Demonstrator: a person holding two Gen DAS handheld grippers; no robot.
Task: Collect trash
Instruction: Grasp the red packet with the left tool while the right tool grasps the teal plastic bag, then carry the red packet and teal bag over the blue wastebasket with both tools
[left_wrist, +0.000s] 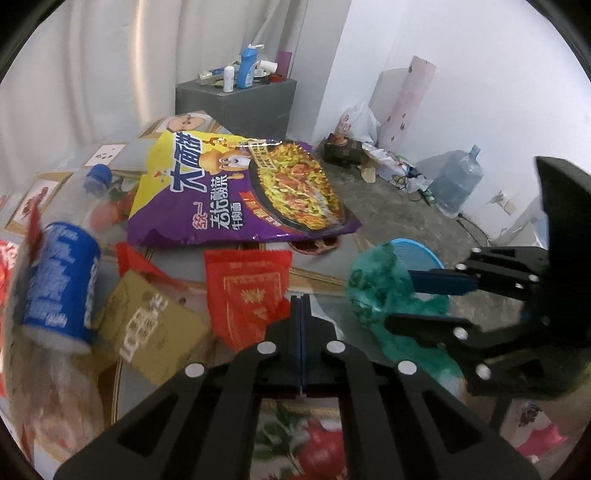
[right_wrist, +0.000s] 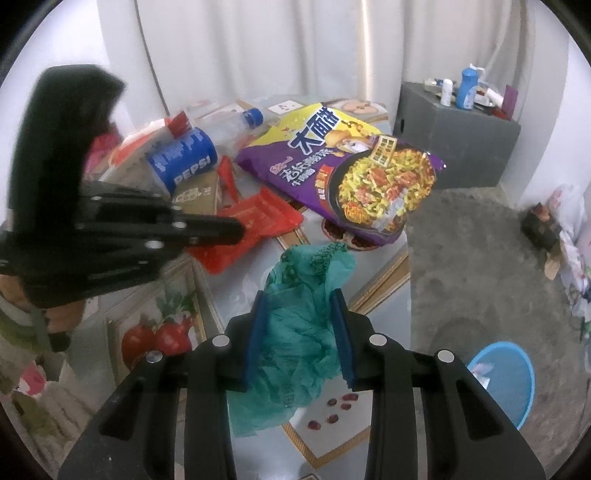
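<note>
My left gripper (left_wrist: 301, 299) is shut, and its tips pinch the corner of a red packet (left_wrist: 247, 291) on the table (right_wrist: 236, 284). In the right wrist view the left gripper (right_wrist: 238, 229) reaches in from the left over that red packet (right_wrist: 258, 218). My right gripper (right_wrist: 299, 295) is shut on a crumpled green plastic bag (right_wrist: 295, 332), with both blue pads pressing its sides. The same bag (left_wrist: 373, 291) shows at the right of the left wrist view, in the right gripper (left_wrist: 402, 301). Behind lie a purple noodle bag (left_wrist: 240, 192), a Pepsi bottle (left_wrist: 59, 280) and a brown carton (left_wrist: 155, 325).
A blue basket (right_wrist: 517, 387) stands on the concrete floor just off the table's right edge. A grey cabinet (right_wrist: 458, 136) with bottles on top stands by the curtain. Bags, boxes and a water jug (left_wrist: 458, 177) line the far wall.
</note>
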